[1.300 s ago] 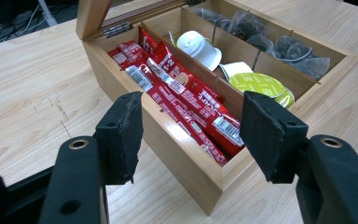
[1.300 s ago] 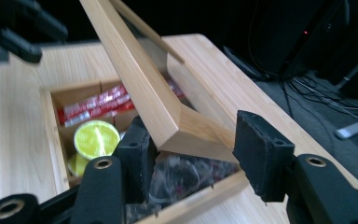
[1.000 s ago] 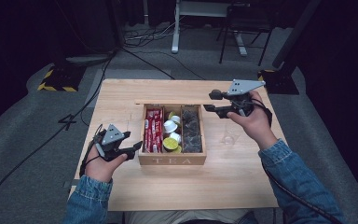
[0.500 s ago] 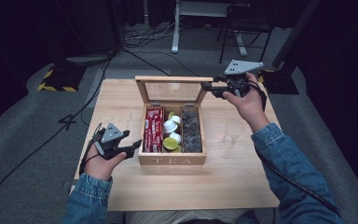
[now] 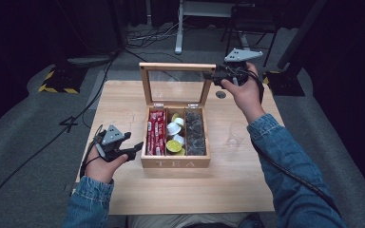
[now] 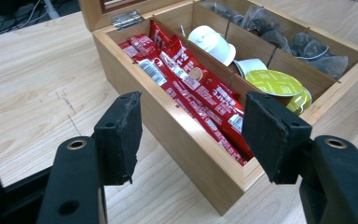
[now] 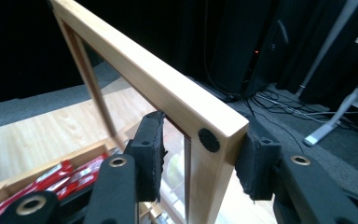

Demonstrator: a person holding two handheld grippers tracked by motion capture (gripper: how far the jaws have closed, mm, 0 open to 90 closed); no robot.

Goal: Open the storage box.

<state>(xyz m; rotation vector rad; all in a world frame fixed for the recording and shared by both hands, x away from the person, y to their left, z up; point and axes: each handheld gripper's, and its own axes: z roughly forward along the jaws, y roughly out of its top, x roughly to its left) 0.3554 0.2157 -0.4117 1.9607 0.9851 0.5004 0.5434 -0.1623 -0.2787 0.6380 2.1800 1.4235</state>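
Your right gripper (image 5: 217, 75) is raised, clamping the upright glass-paned wooden lid (image 5: 177, 83) at its corner; left gripper (image 5: 135, 148) rests wide open beside the bamboo tea box (image 5: 176, 163).

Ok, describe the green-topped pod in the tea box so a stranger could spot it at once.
Start at the open wooden tea box in the middle of the table, its front marked TEA. It has three compartments; take the middle one, between the red sachets and the dark tea bags. The green-topped pod lies at the end nearest the person, and its lime-green foil lid sets it apart from the white pods behind it.
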